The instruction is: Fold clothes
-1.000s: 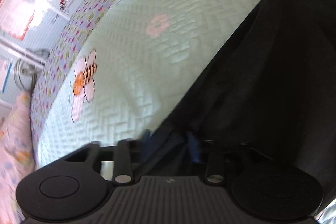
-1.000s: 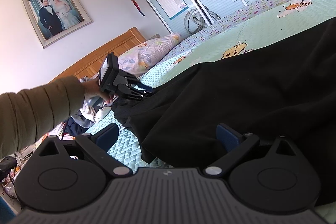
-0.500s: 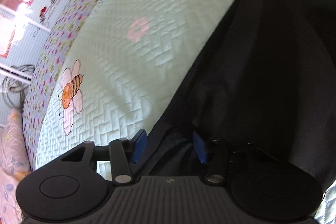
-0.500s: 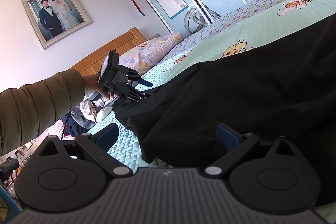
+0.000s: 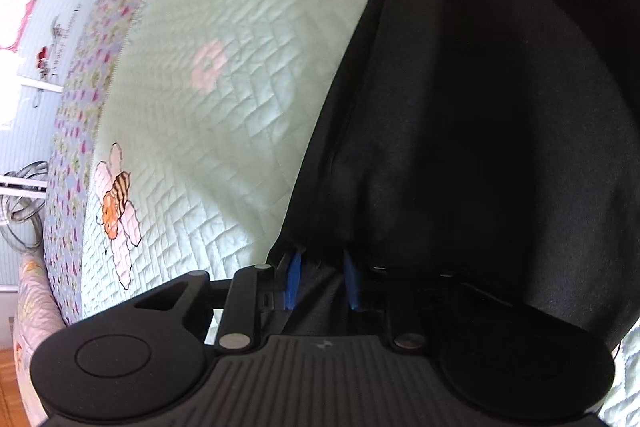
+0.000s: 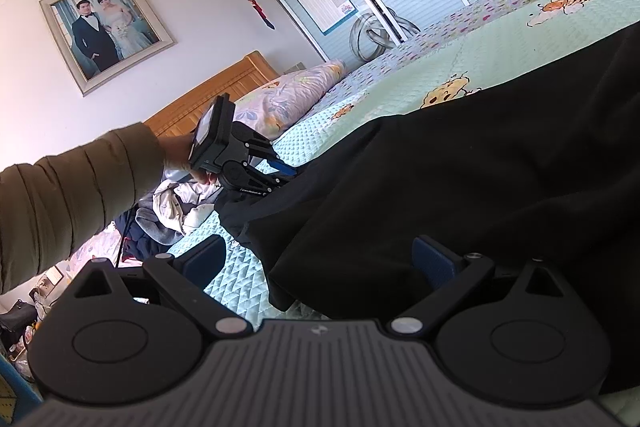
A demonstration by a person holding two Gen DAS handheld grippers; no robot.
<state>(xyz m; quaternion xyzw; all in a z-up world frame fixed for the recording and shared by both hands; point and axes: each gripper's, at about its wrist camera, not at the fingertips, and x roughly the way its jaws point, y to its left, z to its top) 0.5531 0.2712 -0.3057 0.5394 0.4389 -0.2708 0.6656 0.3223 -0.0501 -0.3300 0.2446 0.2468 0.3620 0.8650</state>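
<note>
Black cloth: a dark garment (image 6: 460, 167) lies spread over the pale green quilted bedspread (image 5: 224, 115), one edge bunched toward the near side of the bed.
Left gripper (image 5: 320, 281): pointed steeply down at the garment's edge; jaws closing, a fold of black fabric between the blue pads (image 5: 294, 279). Whether the pads already press the cloth cannot be told from here.
Left gripper, far view: held in a hand (image 6: 180, 159) with an olive sleeve, its tips at the garment's far corner.
Right gripper (image 6: 320, 259): jaws wide apart, holding nothing; the garment's near hem lies between and just ahead of the fingers, not pinched.
Step in hand, judged: securing the first corner before any lift.
Doing it well: let the left jaws finish on a full fold of the hem, not a thin wisp; keep the bedspread out of the bite; pinch the near hem with the right before lifting, so the edge rises evenly.
Risk: slack cloth slipping free.
</note>
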